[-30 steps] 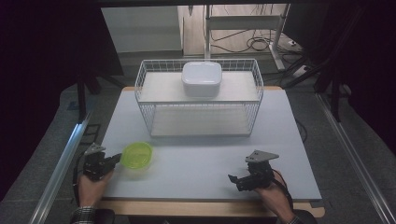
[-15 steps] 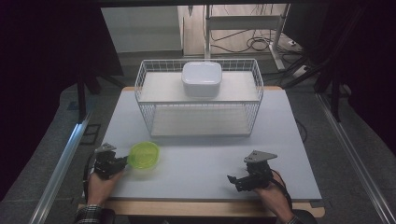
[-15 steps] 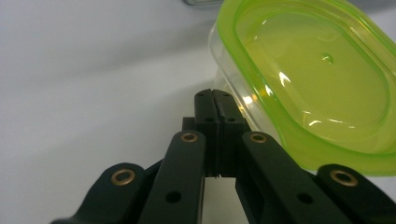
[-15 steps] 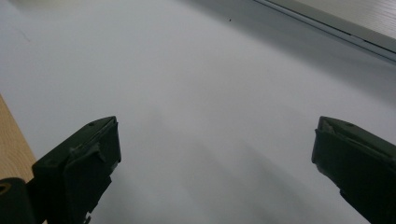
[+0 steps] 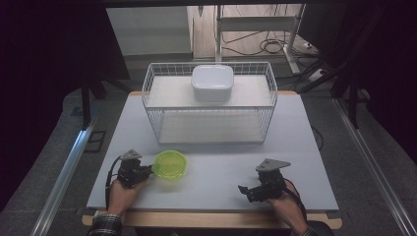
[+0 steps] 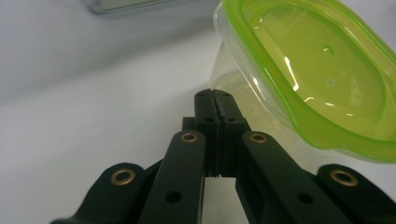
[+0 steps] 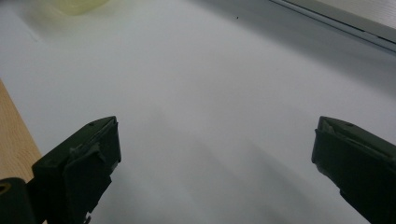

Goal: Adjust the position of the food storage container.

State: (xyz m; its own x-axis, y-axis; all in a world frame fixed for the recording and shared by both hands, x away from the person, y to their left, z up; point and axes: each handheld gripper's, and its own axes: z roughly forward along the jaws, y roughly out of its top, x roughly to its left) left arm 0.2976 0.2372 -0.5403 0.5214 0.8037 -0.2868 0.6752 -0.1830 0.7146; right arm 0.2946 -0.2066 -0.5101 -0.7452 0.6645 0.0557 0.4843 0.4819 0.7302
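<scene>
High view: beyond both tongs, a wire basket (image 5: 209,105) carrying a white container (image 5: 212,82) spans the tabletop (image 5: 305,147). Left tongs (image 5: 149,171), pressed together, touch the green-lidded tub (image 5: 170,164) just ahead; right tongs (image 5: 244,189) rest spread, well apart from it.

- Food container (image 6: 261,93): clear, glossy plastic body with a translucent lime-green plastic lid (image 5: 170,164), smooth and shiny with bright reflections.
- Left claw (image 6: 215,95): matt black plastic links with small brass-coloured metal rivets.
- Desk (image 5: 221,167): smooth, matt pale grey top with a bare wooden edge.
- Basket (image 5: 147,98): thin white-coated metal wire.
- Box (image 5: 212,82) on the basket: smooth white plastic.
</scene>
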